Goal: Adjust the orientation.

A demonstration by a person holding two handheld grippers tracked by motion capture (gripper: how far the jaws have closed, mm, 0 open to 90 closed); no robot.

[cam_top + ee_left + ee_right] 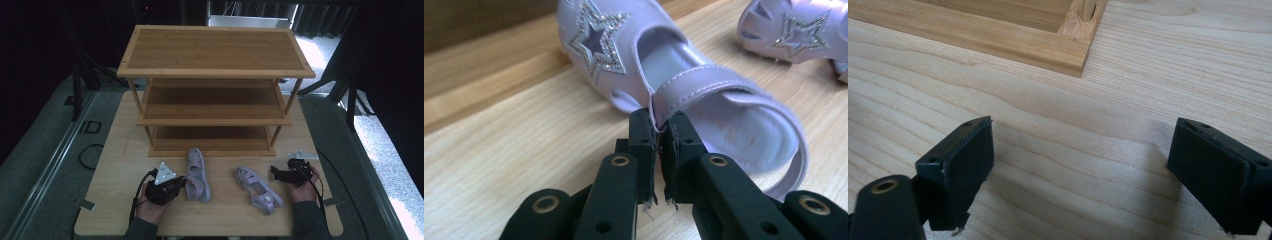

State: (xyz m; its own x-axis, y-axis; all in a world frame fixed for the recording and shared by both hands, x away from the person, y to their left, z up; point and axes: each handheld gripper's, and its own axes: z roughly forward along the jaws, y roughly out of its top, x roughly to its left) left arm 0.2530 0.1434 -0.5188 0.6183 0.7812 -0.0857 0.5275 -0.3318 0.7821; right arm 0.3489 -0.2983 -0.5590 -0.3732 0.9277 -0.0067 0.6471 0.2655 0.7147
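Dark curtains close in the room around a pale wooden table [115, 200], where a three-tier bamboo shoe rack [215, 50] stands toward the far edge, all its shelves bare. Two lilac sandals lie near the front edge. The left gripper [657, 131] has its jaws pinched on the side edge of the left sandal [196, 175], which rests on the table. The right sandal [258, 187] lies untouched beside the right gripper [1080, 170], whose jaws gape over bare wood. Judging by this, racking has barely begun.
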